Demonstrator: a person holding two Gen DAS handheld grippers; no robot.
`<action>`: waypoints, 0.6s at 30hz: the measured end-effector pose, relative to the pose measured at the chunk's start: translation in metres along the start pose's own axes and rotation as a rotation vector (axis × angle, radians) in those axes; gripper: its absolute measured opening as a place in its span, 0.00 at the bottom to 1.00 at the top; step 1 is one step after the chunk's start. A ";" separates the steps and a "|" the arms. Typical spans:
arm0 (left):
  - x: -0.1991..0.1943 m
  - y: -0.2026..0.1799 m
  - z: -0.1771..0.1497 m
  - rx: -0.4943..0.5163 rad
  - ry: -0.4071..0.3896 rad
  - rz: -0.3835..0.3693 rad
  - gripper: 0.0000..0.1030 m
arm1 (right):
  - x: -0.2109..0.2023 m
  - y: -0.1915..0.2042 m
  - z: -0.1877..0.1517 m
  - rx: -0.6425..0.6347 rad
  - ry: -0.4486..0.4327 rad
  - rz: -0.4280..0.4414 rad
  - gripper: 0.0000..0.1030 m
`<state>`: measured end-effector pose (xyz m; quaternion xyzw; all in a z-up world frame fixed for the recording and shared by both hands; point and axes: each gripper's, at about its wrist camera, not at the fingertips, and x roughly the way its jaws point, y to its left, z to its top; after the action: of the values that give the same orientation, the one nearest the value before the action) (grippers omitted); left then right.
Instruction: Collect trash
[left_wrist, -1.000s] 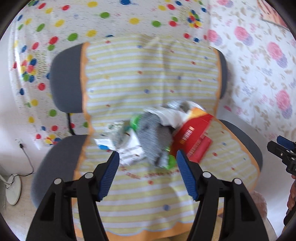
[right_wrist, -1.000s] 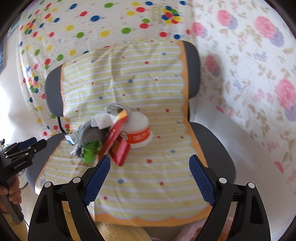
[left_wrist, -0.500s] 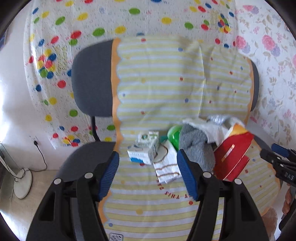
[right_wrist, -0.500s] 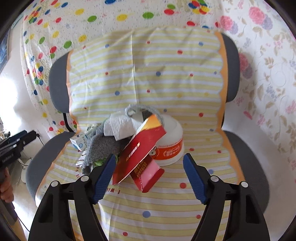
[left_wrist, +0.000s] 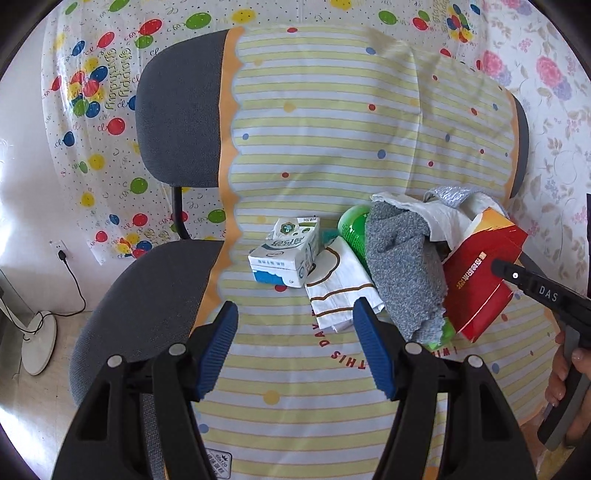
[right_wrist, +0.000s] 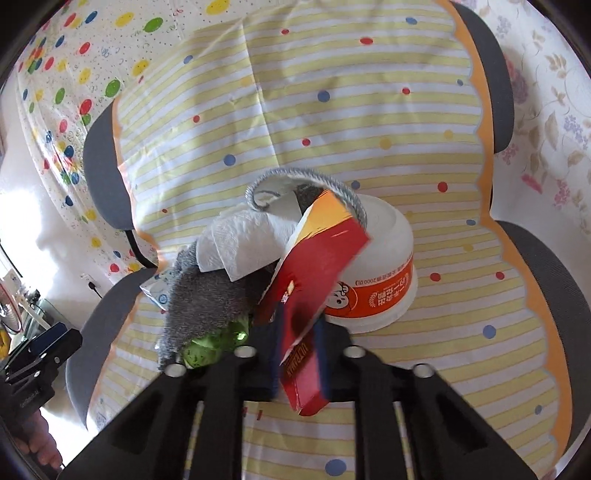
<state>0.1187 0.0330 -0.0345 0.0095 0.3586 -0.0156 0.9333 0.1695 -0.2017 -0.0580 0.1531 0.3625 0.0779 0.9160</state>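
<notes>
A pile of trash lies on a chair seat under a striped cover. My right gripper (right_wrist: 298, 363) is shut on the lower end of a red carton (right_wrist: 314, 280), which also shows in the left wrist view (left_wrist: 480, 273). The carton leans against a tipped white tub (right_wrist: 376, 273). Beside it lie a white tissue (right_wrist: 240, 247), a grey cloth (left_wrist: 402, 266), a green bottle (left_wrist: 352, 225), a small milk carton (left_wrist: 286, 256) and a white wrapper (left_wrist: 340, 288). My left gripper (left_wrist: 295, 343) is open and empty, just in front of the milk carton and wrapper.
The grey office chair (left_wrist: 173, 110) stands against a balloon-print sheet (left_wrist: 92, 92) and floral wallpaper (left_wrist: 554, 74). A white fan base (left_wrist: 37, 343) and a cable sit on the floor at the left. The right gripper's body (left_wrist: 546, 295) reaches in from the right.
My right gripper moved in and shut on the red carton. My left gripper drifted left and closer, still open.
</notes>
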 end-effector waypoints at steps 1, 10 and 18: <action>-0.003 -0.001 0.001 0.006 -0.004 -0.004 0.61 | -0.010 0.003 0.001 -0.007 -0.021 0.011 0.06; -0.032 -0.023 0.029 0.061 -0.084 -0.048 0.61 | -0.101 0.013 0.018 -0.110 -0.218 0.020 0.01; -0.020 -0.071 0.066 0.143 -0.132 -0.120 0.61 | -0.131 0.002 0.024 -0.136 -0.288 -0.023 0.01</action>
<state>0.1453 -0.0395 0.0272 0.0535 0.2944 -0.0979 0.9491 0.0904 -0.2388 0.0430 0.0963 0.2231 0.0690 0.9676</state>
